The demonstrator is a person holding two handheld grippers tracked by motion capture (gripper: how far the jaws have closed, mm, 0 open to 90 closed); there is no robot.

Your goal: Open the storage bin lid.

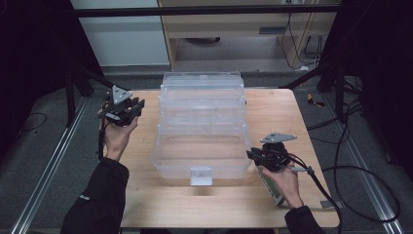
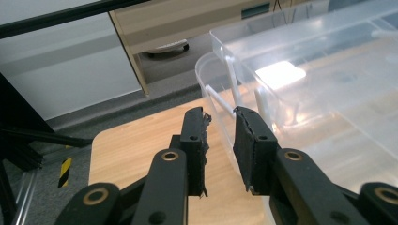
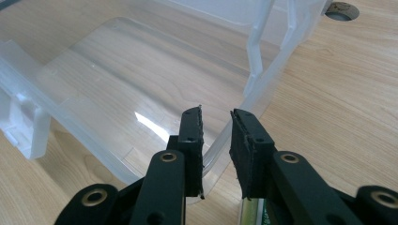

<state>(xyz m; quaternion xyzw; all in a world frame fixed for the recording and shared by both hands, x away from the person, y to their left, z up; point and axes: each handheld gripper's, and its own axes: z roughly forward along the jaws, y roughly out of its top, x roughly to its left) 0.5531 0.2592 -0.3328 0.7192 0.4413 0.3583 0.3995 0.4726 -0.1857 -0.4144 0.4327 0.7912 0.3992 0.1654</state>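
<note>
A clear plastic tiered box (image 1: 168, 161) stands open in the middle of the wooden table (image 1: 272, 112), its upper trays stepped back toward the far side. My left gripper (image 1: 132, 108) hovers beside the box's far left corner, held in a hand. In the left gripper view its jaws (image 2: 220, 115) stand apart with nothing between them, and the box (image 2: 305, 93) lies just beyond. My right gripper (image 1: 253, 155) sits at the box's front right corner. There its jaws (image 3: 216, 115) straddle the thin rim of the box (image 3: 117, 70), with a gap on both sides.
A white latch (image 1: 201, 176) hangs on the box's front wall. A green and white flat item (image 1: 272, 190) lies under the right hand. A round hole (image 3: 341, 9) is cut in the tabletop. Black cables (image 1: 350, 170) trail off the table's right side.
</note>
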